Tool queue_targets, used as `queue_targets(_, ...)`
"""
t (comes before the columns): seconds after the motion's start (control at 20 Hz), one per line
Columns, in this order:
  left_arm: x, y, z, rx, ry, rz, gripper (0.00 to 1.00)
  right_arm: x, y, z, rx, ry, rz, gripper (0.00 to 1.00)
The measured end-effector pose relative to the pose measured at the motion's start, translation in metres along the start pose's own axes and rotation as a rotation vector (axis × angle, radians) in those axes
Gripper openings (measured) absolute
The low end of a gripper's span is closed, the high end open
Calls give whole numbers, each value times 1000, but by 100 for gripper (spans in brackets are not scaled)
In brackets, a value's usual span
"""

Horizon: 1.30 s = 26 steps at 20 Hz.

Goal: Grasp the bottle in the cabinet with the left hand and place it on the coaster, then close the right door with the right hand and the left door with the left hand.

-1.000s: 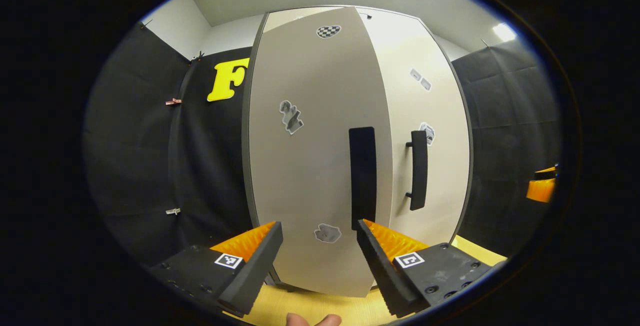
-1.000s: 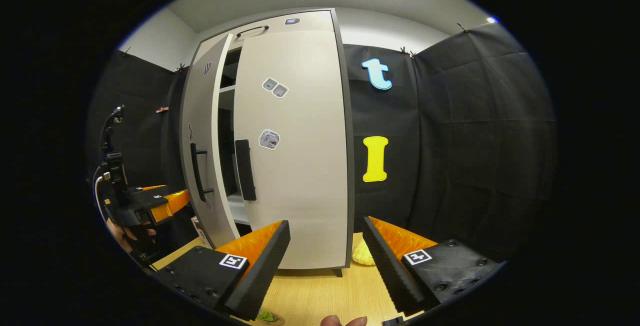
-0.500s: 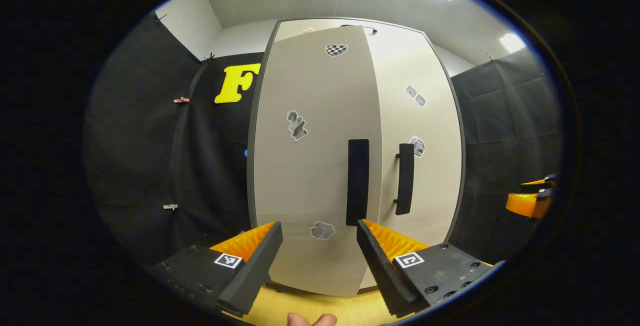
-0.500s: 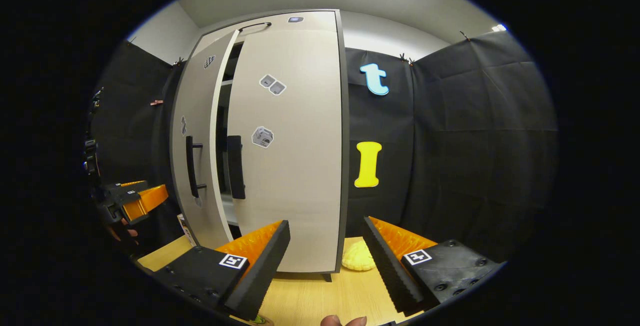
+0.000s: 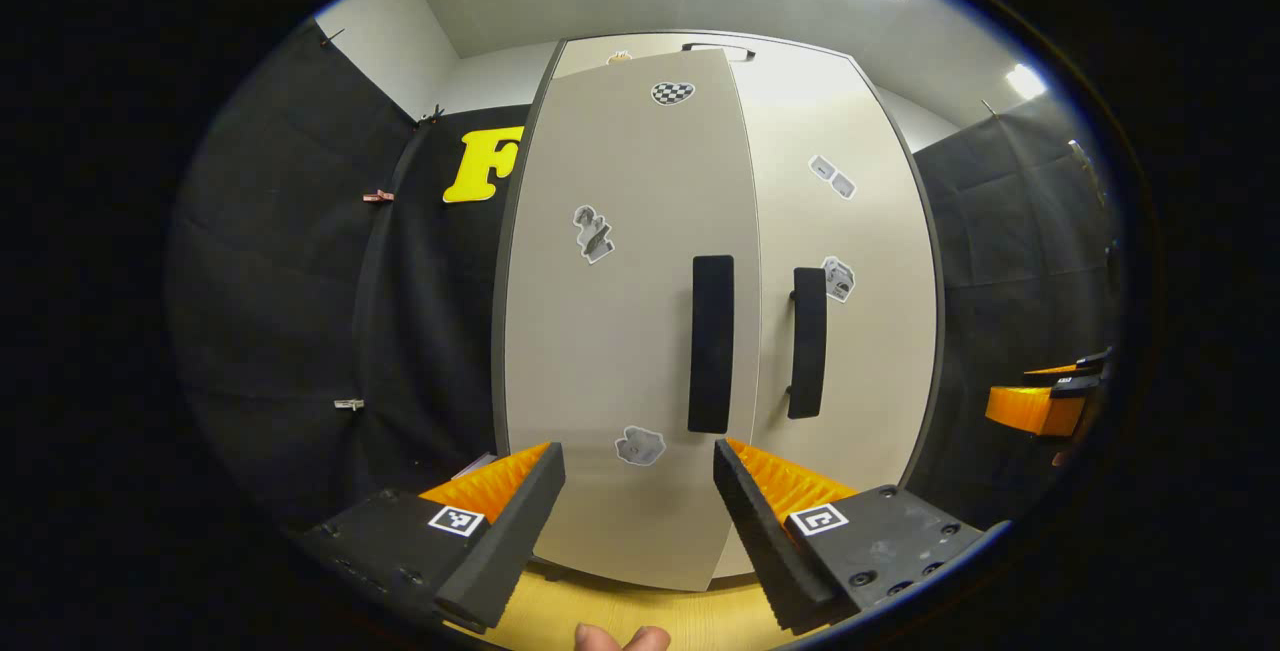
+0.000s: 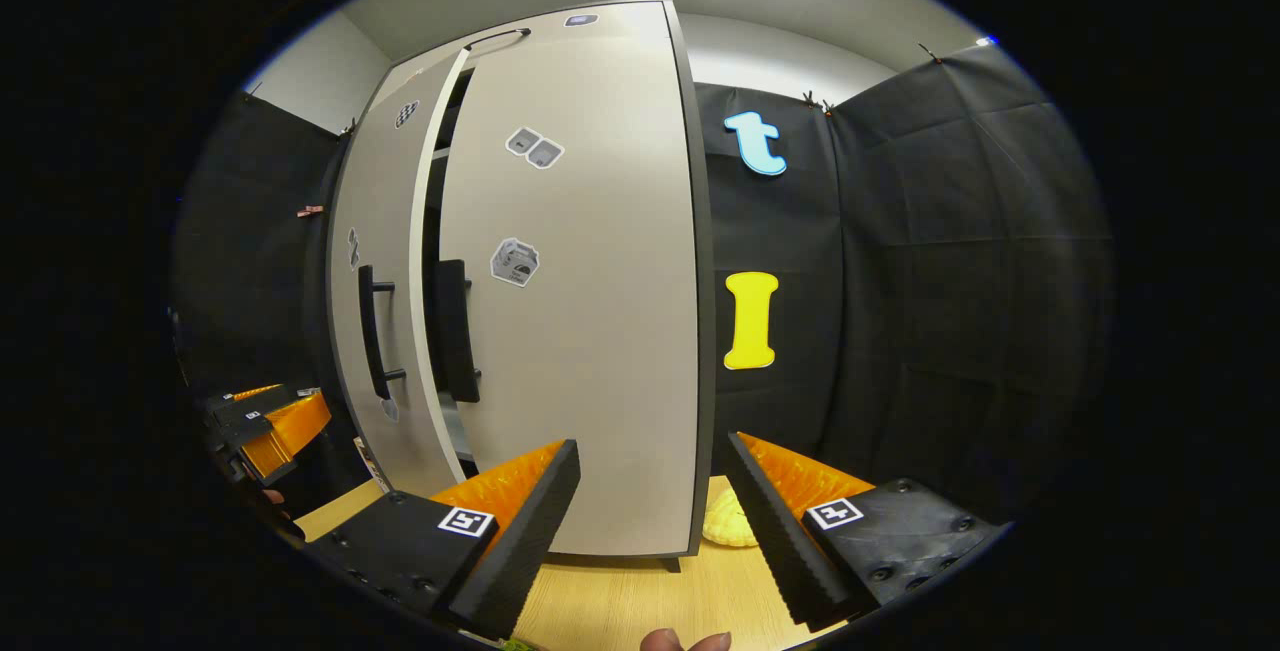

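We hold the left gripper [image 5: 638, 506] with fingers spread wide and empty, facing the left door [image 5: 625, 331] and its dark handle [image 5: 710, 343]. Our right gripper [image 6: 650, 511] is likewise wide apart and empty before the right door [image 6: 590, 311]. In the right gripper view the left door stands slightly ajar, and a yellow object [image 6: 725, 523] lies on the tabletop [image 6: 620, 601] beside the cabinet.

Left tool [image 5: 638, 516] agape, empty; right tool [image 6: 650, 521] likewise.
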State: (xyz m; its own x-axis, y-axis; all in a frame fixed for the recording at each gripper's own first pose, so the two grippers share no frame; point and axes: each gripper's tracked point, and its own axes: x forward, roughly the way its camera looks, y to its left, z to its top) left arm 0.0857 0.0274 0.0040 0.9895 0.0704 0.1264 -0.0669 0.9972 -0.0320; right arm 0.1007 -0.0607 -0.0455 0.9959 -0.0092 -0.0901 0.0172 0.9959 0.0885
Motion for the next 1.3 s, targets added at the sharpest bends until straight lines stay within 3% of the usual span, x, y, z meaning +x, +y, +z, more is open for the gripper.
queue_targets(0.45,8,-7,-14,26,12,37,95,10,-19,-17,-33,-7,-5,98)
queue_targets(0.75,4,-9,-11,31,8,8,92,2,6,-9,-23,-24,19,97)
queue_targets(1.3,-28,-5,-29,35,123,-22,95,-25,18,-19,-30,21,-33,97)
